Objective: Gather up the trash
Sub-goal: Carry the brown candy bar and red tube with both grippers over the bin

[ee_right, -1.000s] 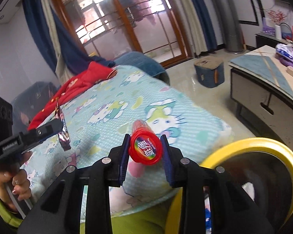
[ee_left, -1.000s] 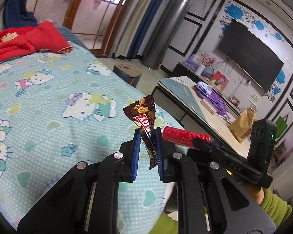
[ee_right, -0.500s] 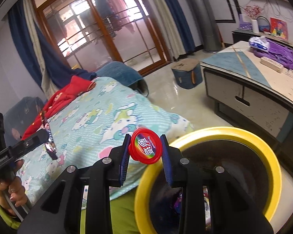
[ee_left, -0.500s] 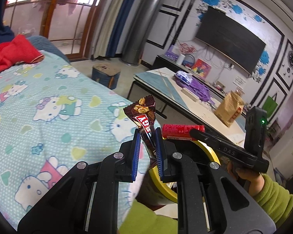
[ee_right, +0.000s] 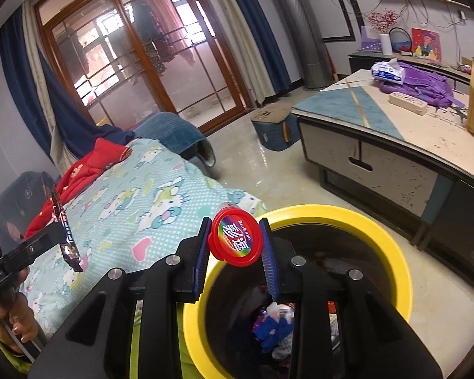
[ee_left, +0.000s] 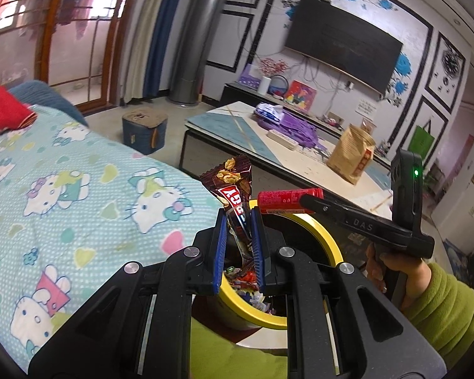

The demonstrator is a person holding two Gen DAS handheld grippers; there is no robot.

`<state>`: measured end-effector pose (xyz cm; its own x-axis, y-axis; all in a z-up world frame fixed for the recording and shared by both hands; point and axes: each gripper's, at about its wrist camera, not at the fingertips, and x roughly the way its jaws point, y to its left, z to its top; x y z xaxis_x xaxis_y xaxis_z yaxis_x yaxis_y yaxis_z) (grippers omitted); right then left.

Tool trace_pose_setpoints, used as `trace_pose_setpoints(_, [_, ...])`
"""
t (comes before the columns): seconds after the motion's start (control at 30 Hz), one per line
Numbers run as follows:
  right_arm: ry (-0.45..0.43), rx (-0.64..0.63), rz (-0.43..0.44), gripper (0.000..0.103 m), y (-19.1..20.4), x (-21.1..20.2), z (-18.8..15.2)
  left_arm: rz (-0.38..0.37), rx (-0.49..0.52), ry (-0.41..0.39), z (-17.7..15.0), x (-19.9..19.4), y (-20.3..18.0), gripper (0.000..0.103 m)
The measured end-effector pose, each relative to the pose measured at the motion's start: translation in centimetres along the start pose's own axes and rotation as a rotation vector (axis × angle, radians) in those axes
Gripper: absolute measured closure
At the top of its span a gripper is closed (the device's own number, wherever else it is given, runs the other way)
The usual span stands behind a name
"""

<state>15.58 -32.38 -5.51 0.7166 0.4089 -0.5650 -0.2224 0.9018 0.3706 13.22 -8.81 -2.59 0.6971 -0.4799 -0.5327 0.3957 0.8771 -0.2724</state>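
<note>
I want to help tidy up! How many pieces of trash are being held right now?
2: a brown snack wrapper in the left tool, a red candy tube in the right tool. More lies in the yellow-rimmed bin.

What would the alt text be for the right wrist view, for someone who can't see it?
The right claw grips a red candy tube by its sides, just over the near rim of a yellow-rimmed trash bin holding wrappers. To the left, the left claw holds a dark snack wrapper over a cartoon-cat blanket.
</note>
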Motion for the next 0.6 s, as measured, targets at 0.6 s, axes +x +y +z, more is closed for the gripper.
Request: trace_pose_setpoints(0.6, [0.053, 0.012, -0.113, 0.074, -2.7, -1.0, -1.5, -0.063, 0.135, 0.059, -1.4, 3.3, -4.5, 0.093])
